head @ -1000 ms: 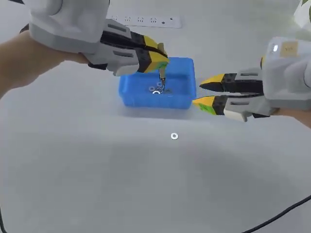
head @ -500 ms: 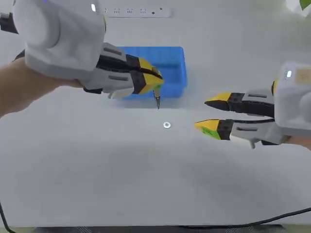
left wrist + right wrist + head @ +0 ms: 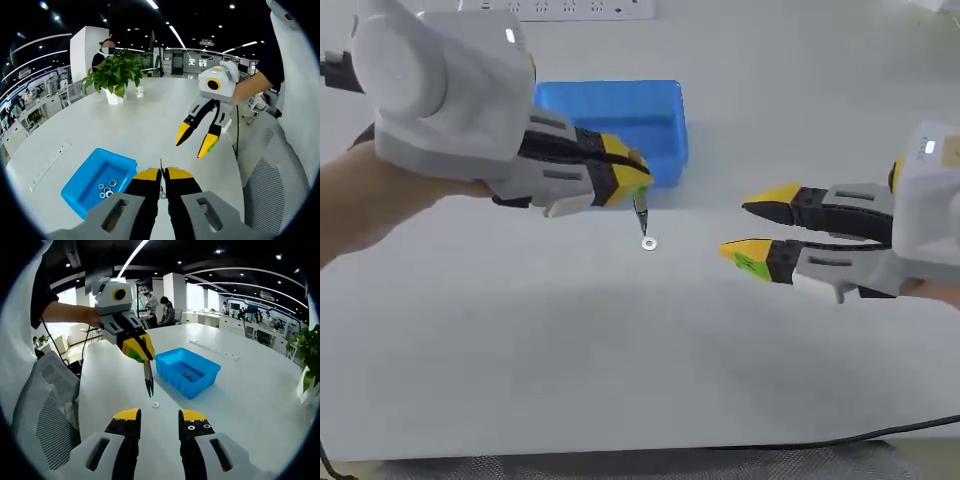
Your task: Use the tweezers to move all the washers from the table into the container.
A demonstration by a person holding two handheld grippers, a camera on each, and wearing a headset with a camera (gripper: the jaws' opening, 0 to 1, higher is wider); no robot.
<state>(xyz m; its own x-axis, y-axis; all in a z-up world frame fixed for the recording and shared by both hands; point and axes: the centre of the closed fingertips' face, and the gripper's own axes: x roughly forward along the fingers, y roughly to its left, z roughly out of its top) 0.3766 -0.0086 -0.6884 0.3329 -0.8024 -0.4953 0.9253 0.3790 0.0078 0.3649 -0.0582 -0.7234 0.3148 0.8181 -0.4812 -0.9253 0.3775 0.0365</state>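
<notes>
Table (image 3: 620,350) spreads pale grey and matte beneath everything, smooth enough that a small flat part could slide on it. The blue container (image 3: 610,105), a rectangular plastic box with rounded corners, sits toward the far side, and the left gripper view shows a cluster of washers (image 3: 106,189) already on its floor. A second ago the left gripper (image 3: 640,182) held the tweezers (image 3: 642,212) over the container's inside. It has since drawn back across the near wall and come down in front of it, which I read as one drop finished and the next pick starting. Its yellow-tipped black jaws are pressed together on the upper end of the tweezers. The right gripper (image 3: 735,230), with the same hard white shell and yellow tips, hangs off to the side with its jaws spread and nothing between them, much as before. The tweezers are thin dark metal, tapering to a fine point aimed downward. That point sits just above and beside the single washer (image 3: 649,243), a tiny bright metal ring lying flat on the table in front of the container. Whether the two touch yet is too fine to tell. It is the only washer I can see left on the table, so the task looks close to done.
</notes>
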